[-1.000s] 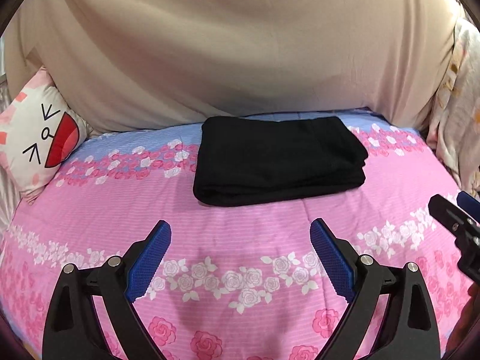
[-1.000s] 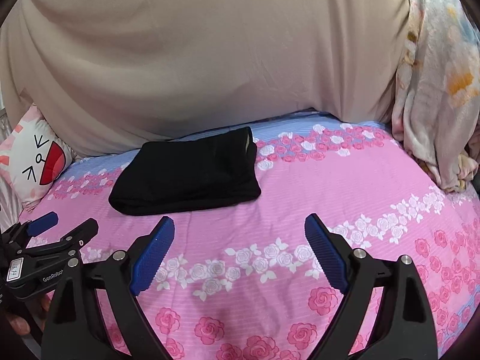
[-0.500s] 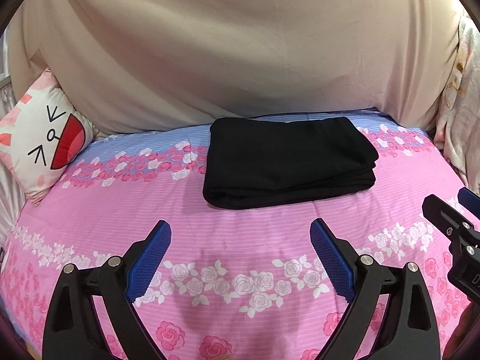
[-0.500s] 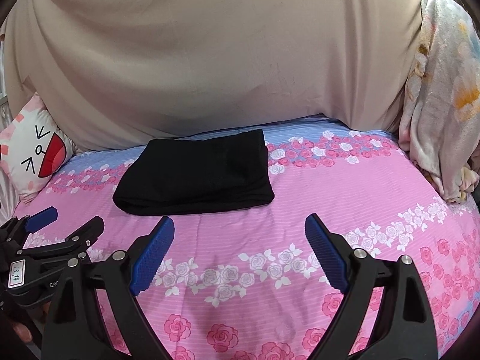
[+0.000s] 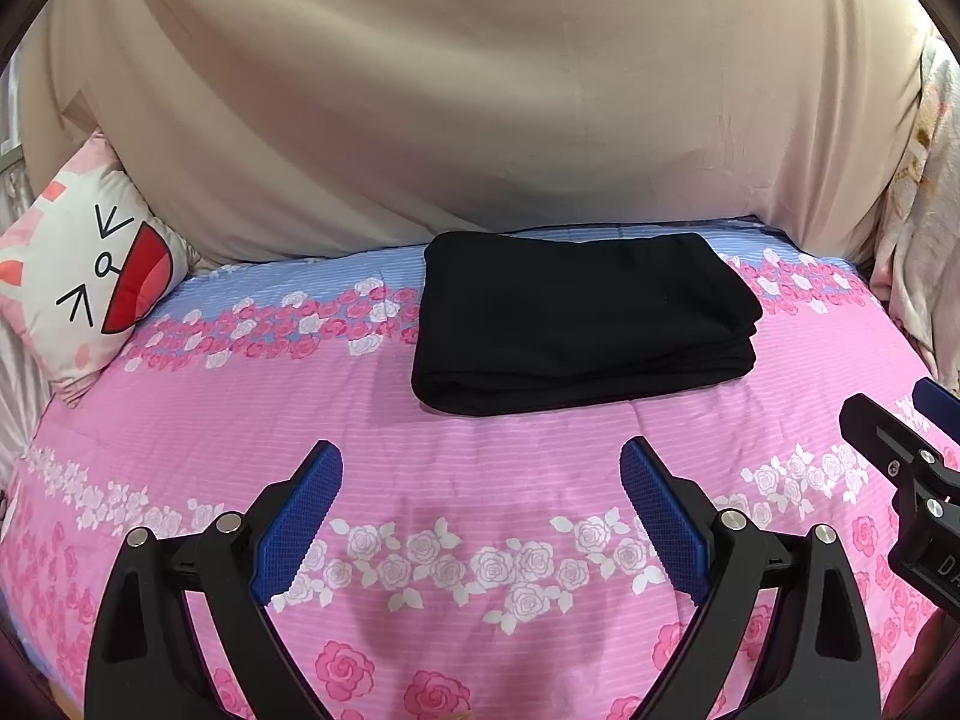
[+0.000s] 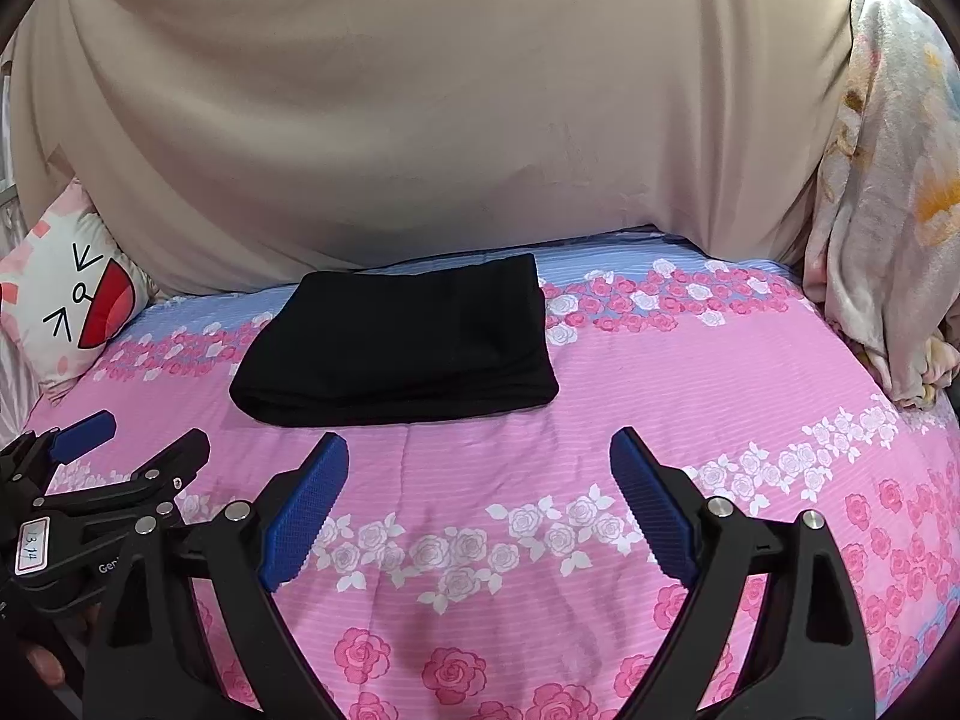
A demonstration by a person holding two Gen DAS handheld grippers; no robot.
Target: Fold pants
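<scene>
Bed: pink quilt printed with roses, blue band at the far edge, beige sheet behind.
Pants: black, soft, folded into a layered rectangle, lying flat near the far edge.
Pillow: cartoon face, far left.
Left gripper: fingers spread, empty, short of the pants.
Right gripper: likewise spread, empty.
Change: pants sit slightly nearer in view than a second ago.

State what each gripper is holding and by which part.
Nothing is held. The left gripper and right gripper both have open jaws, apart from the folded black pants lying on the bedspread.
</scene>
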